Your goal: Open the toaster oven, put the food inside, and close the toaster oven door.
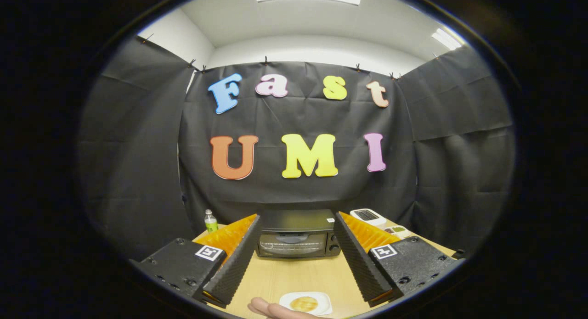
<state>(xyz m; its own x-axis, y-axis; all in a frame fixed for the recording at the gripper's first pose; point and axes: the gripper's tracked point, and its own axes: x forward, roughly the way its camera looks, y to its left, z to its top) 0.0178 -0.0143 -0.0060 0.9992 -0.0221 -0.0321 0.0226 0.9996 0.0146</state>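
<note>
Gripper view: gripper [296,245] open, one toaster oven [297,238], one plate [306,303].

Lower centre, a black toaster oven [297,238] on a light wooden table [294,277]; below it a white plate [306,303] with golden-brown food [303,303]; at left, a green-labelled bottle [211,221]

The oven [297,238] is sitting at the back of the table [294,275], beyond the fingers, against the wall. The gripper [296,257] is hanging wide open, the plate [306,303] lying between its fingers with food [303,303] on it. A hand [275,310] is touching the plate's left. A bottle [211,221] is standing left of the oven, a scale [368,216] lying to its right.
</note>
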